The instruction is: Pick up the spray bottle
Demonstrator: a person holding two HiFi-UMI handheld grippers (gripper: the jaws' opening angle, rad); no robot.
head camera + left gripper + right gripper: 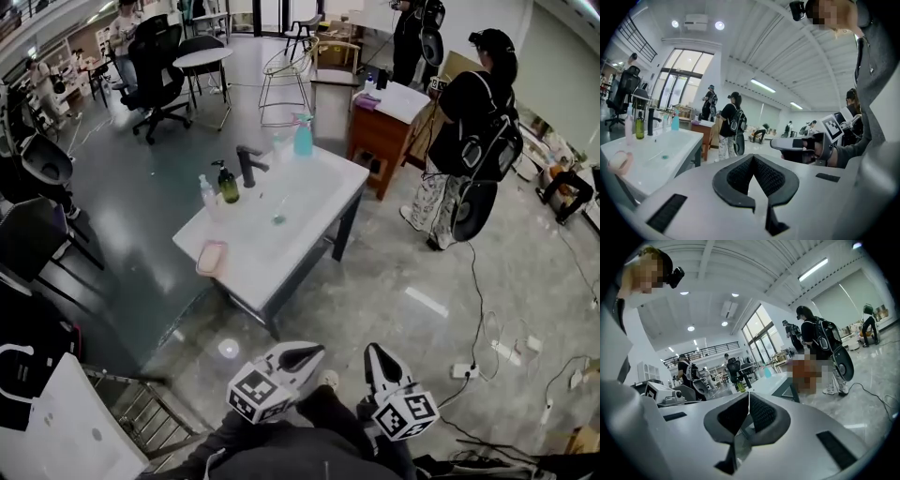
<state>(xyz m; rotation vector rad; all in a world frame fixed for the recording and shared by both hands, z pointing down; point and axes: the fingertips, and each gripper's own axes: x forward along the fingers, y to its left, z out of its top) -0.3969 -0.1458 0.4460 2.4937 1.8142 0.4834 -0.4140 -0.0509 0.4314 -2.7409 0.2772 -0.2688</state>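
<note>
The teal spray bottle [303,136] stands upright at the far corner of the white sink counter [309,202]. It shows small in the left gripper view [675,122] and in the right gripper view [767,372]. Both grippers are held low in front of me, well short of the counter and pointing toward it. My left gripper [314,352] has its jaws closed together with nothing between them [753,156]. Beside it, my right gripper [371,349] is likewise shut and empty [748,393].
On the counter are a black faucet [249,164], a dark green pump bottle [228,184], a clear bottle [206,190] and a pink dish [212,258]. A person with a backpack [478,122] stands by a wooden cabinet [380,136]. Cables and a power strip [464,370] lie on the right.
</note>
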